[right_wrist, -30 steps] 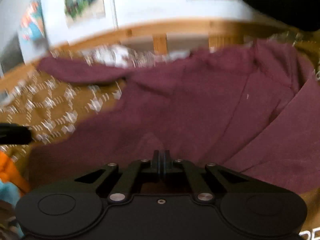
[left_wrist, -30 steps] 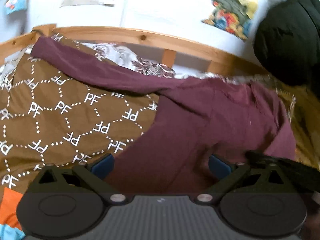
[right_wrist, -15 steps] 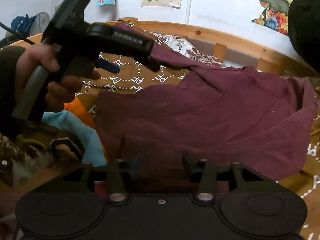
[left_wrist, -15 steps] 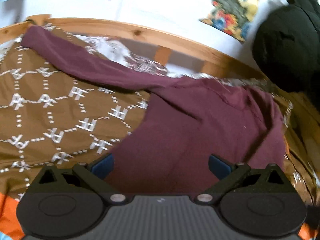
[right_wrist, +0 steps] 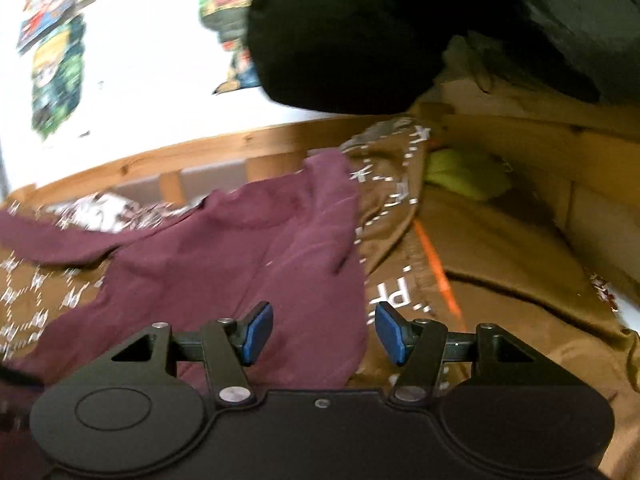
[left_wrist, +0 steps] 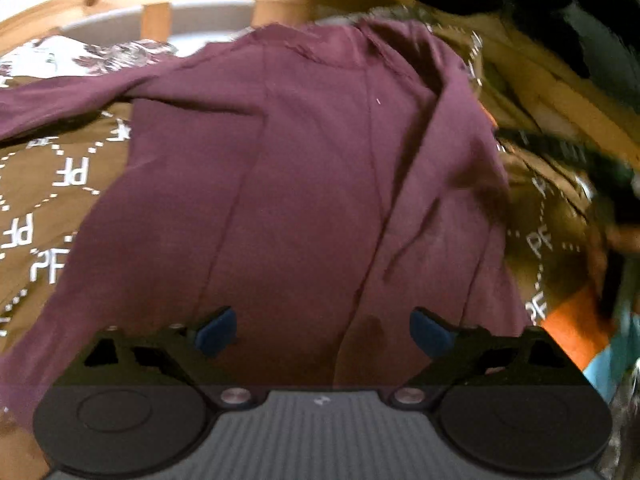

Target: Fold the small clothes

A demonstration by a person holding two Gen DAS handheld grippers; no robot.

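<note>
**Both tongs let go — the shirt lies spread on the bed**

The maroon long-sleeved shirt is laid out on the brown patterned bedspread, its body roughly flat with a few long creases and one sleeve trailing off toward the left, up by the wooden bed rail. The right-hand side looks already turned in over the body, judging by the doubled edge there.

A second ago the right tongs were pinched tight over the cloth; now their blue pads stand apart, hanging above the shirt's right edge where it meets the bedspread, with nothing between them. The left tongs are wide open too, as they were, but they have swung round from the sleeve side to look square down the body of the shirt.

So the garment has been released and the pair seem to be repositioning — I'd guess for the outstretched sleeve next, since it is the part plainly unfolded. Both views are smeared with motion, so finer folds are hard to read.
</note>
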